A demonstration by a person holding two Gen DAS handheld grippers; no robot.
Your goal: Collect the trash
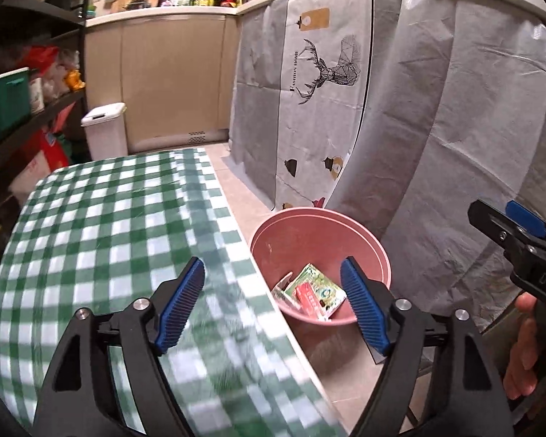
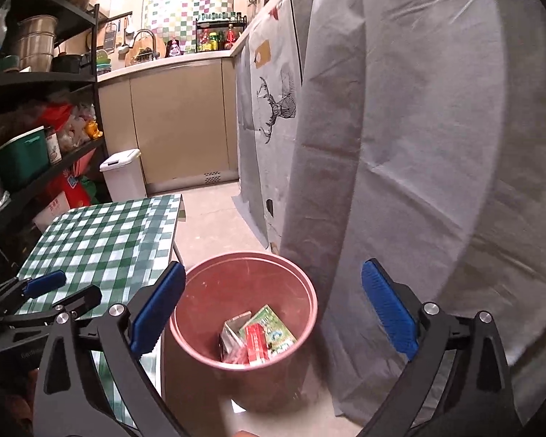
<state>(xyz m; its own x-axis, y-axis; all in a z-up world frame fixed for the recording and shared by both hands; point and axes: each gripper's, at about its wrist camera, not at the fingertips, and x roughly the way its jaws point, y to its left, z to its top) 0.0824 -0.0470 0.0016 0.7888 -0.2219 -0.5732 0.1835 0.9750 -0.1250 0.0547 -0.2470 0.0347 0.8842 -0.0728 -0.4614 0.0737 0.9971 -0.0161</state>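
Left gripper [image 1: 273, 306] and right gripper [image 2: 273, 313] both spread wide, nothing between pads. Trash packets [image 2: 262, 335] down in pink bucket [image 2: 302, 287], lower centre, beside checkered table [image 1: 102, 225].

"FASHION HOME" stands on the deer-print cover [image 1: 324, 69].

Pink bin [image 2: 305, 284] seen as smooth matt plastic, inside scuffed. Packets [image 2: 269, 335] in it read as glossy printed card. Checked tablecloth [image 1: 102, 225] taken for soft cloth. Grey cover [image 1: 473, 116] creased, matt. Gripper pads [image 1: 184, 302] ribbed blue.
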